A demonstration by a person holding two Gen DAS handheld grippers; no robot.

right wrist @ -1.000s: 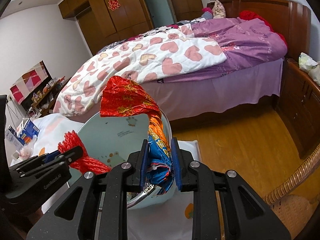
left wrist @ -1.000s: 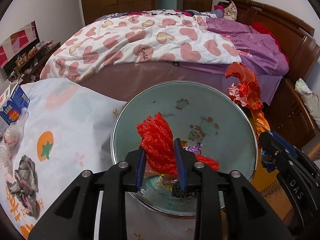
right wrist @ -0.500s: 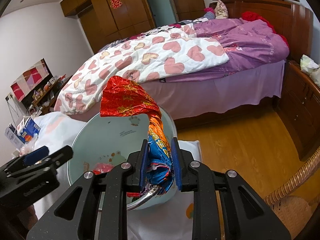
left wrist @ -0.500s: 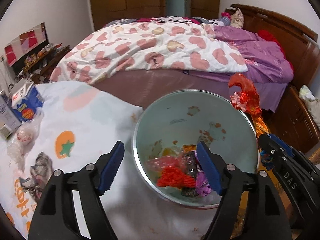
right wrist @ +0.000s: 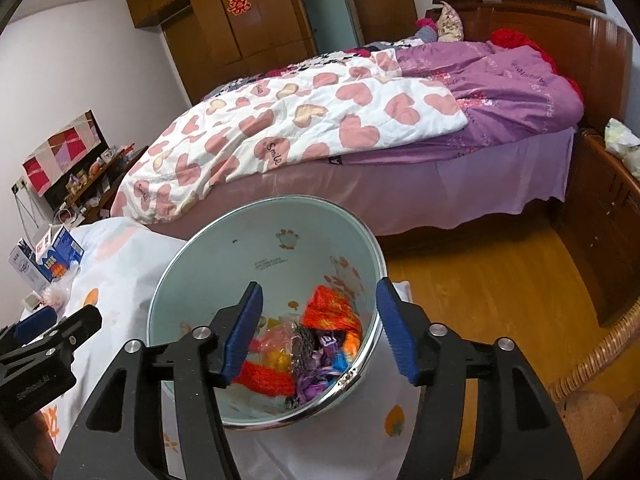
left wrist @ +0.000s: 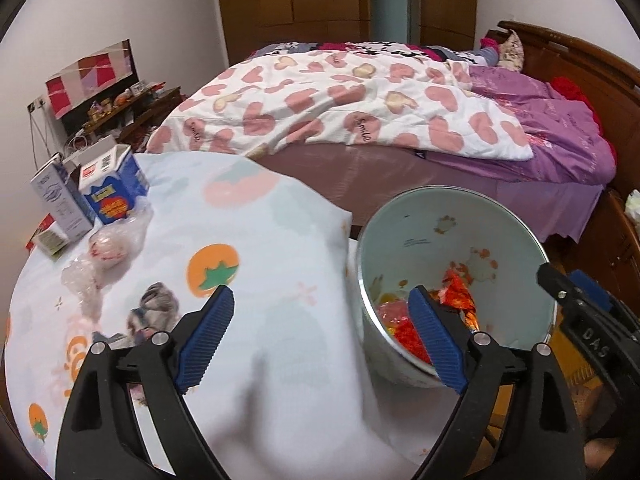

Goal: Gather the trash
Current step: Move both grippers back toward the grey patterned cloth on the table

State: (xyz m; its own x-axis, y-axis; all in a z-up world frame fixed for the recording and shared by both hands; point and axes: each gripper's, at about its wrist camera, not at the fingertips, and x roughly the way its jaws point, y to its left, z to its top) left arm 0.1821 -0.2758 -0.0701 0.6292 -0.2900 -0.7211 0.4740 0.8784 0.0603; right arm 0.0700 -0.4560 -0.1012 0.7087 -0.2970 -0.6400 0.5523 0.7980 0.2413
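Evidently both tongs were empty; the left tongs (left wrist: 322, 336) stood spread wide, having just been opening, with nothing between the blue pads, and the right tongs (right wrist: 320, 334) stood half spread, also just opened, directly over the mouth of the pale green bin (right wrist: 200, 256); the red foil wrapper (right wrist: 328, 312) lay loose inside the bin among the other collected scraps, not pinched by anything. The remaining trash lay on the table (left wrist: 280, 240), all of it to the left of the bin: a crumpled grey wrapper (left wrist: 154, 306) nearest the bin, then a clear plastic bag (left wrist: 104, 252) farther left, and the blue carton (left wrist: 114, 188) and white carton (left wrist: 60, 204) farthest from the bin, at the table's far left edge. The left tongs hung over the cloth between the bin and the grey wrapper, so that hand was plainly the nearer; the wrapper sat just left of its left pad; its long axis I judged to run roughly away from the camera, though the crumple blurred that.
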